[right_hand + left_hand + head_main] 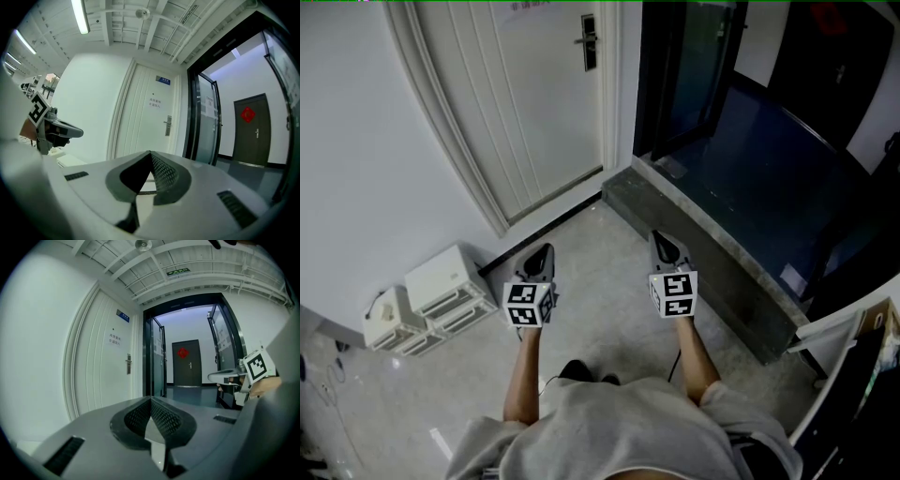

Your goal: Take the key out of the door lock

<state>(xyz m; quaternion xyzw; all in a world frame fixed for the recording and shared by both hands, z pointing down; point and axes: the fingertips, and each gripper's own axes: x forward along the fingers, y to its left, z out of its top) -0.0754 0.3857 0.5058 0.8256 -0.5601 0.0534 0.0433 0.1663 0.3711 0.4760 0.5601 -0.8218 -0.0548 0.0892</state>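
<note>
The white door (534, 103) stands shut ahead of me, with its dark lock plate and handle (589, 42) high on its right side. The same lock (128, 363) shows small in the left gripper view, and the lock (168, 125) appears again in the right gripper view. A key is too small to make out. My left gripper (546, 250) and right gripper (660, 239) are held side by side over the floor, pointing toward the door and far from it. Both have their jaws together with nothing between them, the left gripper (151, 398) and the right gripper (150, 152) alike.
White boxes (441, 291) sit on the floor against the left wall. A grey stone threshold (712, 253) runs diagonally on the right before an open dark glass doorway (694, 75). Beyond it is a dark door with a red ornament (183, 352). A white frame (853, 323) stands at far right.
</note>
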